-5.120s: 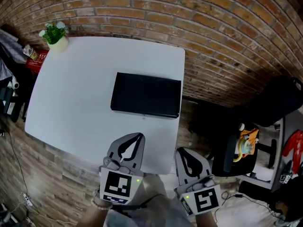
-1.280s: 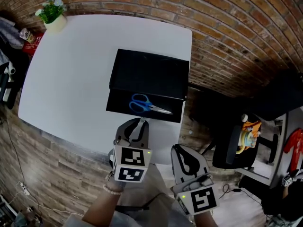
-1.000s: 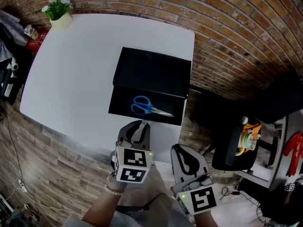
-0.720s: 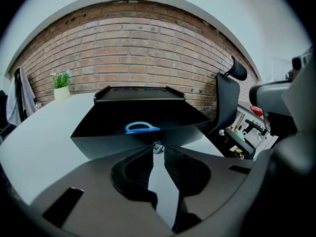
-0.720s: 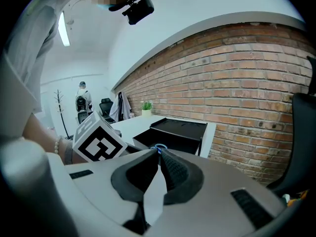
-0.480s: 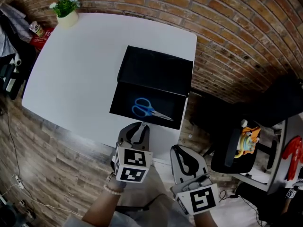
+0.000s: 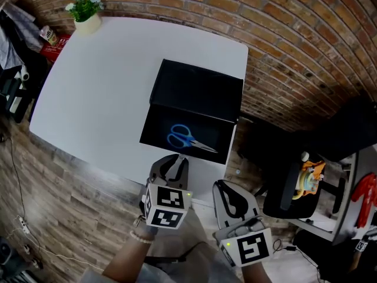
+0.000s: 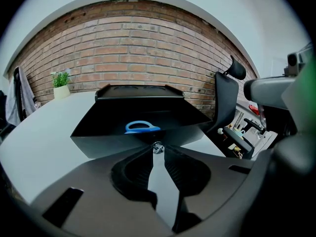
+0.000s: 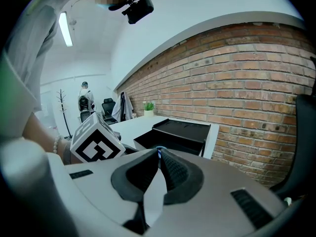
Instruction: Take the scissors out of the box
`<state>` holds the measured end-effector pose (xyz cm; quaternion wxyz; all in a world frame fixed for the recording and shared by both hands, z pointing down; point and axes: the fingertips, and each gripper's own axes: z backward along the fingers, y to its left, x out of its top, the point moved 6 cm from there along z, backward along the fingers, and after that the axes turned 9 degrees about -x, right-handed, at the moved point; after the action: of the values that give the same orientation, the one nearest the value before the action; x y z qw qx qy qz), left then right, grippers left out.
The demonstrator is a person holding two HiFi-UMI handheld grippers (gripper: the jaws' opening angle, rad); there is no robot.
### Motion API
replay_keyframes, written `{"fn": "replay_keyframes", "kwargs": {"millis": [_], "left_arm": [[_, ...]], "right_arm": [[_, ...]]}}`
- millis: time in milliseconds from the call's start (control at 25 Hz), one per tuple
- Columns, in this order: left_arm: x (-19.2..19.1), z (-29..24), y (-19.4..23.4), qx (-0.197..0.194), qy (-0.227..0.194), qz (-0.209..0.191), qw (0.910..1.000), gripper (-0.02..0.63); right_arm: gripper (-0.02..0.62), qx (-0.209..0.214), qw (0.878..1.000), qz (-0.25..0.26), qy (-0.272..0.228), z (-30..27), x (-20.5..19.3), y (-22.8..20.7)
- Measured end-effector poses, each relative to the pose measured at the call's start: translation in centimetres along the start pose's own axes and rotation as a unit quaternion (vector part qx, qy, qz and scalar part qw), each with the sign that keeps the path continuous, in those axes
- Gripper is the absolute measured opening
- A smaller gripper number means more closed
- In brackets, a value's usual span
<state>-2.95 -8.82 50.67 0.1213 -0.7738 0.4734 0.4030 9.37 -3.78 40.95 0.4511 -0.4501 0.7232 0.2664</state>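
On the table (image 7: 88, 87), the box (image 7: 197, 93), shut before, now stands open.
Scissors (image 7: 185, 139) lie inside; left gripper (image 7: 176, 158) and right gripper (image 7: 226, 186) both clenched.

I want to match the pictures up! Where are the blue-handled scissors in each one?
Head view: the blue-handled metal scissors lie inside the open black box, just below the picture's middle.
Left gripper view: only a blue handle loop shows over the box's front wall, centre.
Right gripper view: not visible; the box's inside is hidden.
Shared landmark: the open black box.
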Motion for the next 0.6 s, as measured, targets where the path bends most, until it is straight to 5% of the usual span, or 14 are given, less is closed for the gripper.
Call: {"fn": "replay_keyframes", "kwargs": {"millis": [600], "left_arm": [[0.8, 1.4, 0.9, -0.042, 0.033, -0.054, 0.9971, 0.100]], "right_arm": [[0.048, 0.022, 0.999, 0.033, -0.001, -2.4, 2.1, -0.1]]}}
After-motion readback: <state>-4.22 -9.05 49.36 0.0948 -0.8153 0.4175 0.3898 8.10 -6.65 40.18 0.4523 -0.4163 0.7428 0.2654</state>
